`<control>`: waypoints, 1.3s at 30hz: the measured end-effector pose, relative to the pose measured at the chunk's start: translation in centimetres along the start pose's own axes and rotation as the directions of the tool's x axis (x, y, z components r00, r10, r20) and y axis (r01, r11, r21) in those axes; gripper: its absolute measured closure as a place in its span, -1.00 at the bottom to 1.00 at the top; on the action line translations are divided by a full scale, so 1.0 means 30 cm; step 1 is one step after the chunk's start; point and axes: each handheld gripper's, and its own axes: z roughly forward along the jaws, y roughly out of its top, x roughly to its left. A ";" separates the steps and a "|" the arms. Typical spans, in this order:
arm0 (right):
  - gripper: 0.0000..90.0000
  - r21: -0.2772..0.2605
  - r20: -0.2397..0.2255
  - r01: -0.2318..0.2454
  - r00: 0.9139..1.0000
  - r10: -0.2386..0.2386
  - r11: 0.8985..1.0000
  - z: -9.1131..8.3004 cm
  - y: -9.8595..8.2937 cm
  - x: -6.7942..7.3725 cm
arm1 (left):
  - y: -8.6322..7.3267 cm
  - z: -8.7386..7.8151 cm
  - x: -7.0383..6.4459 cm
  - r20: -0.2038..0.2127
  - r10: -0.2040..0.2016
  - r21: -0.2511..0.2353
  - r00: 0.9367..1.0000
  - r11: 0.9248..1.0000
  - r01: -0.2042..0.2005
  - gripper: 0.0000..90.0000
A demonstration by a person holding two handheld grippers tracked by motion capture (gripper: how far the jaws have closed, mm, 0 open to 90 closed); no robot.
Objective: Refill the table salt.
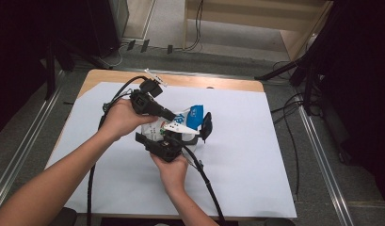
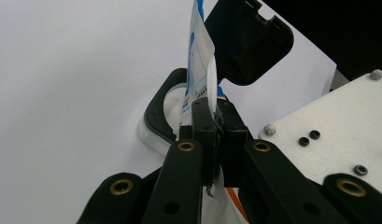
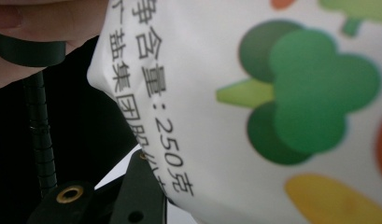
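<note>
We hold a white printed pouch [image 1: 180, 123] w/ both tools above the black lidded container [image 1: 199, 134], near the tabletop [image 1: 256, 155] centre. Left tool [image 2: 212, 112]: clenched on the pouch's top edge, jaws pinched together. Right tool [image 1: 167, 147]: sits against the pouch's lower side; grip state can't be told, pouch blocks its cam. Risk, approx.: thin seam slips or tears if the tools pull apart unevenly; contents could then spill beside the container.
</note>
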 end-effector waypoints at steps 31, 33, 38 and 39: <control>0.48 -0.010 -0.011 -0.018 1.000 0.018 1.000 0.001 0.005 -0.003 | 0.010 0.000 0.009 0.008 -0.017 0.011 1.000 1.000 0.017 0.99; 0.48 -0.010 -0.013 -0.017 1.000 0.017 1.000 0.002 0.005 -0.003 | 0.010 0.001 0.010 0.008 -0.023 0.011 1.000 1.000 0.023 0.99; 0.51 -0.010 -0.010 -0.014 1.000 0.014 1.000 0.004 0.007 0.000 | 0.011 -0.003 0.010 0.007 -0.021 0.016 1.000 1.000 0.021 0.99; 0.51 -0.010 -0.010 -0.014 1.000 0.014 1.000 0.004 0.008 0.001 | 0.012 -0.005 0.009 0.004 -0.022 0.016 1.000 1.000 0.022 0.99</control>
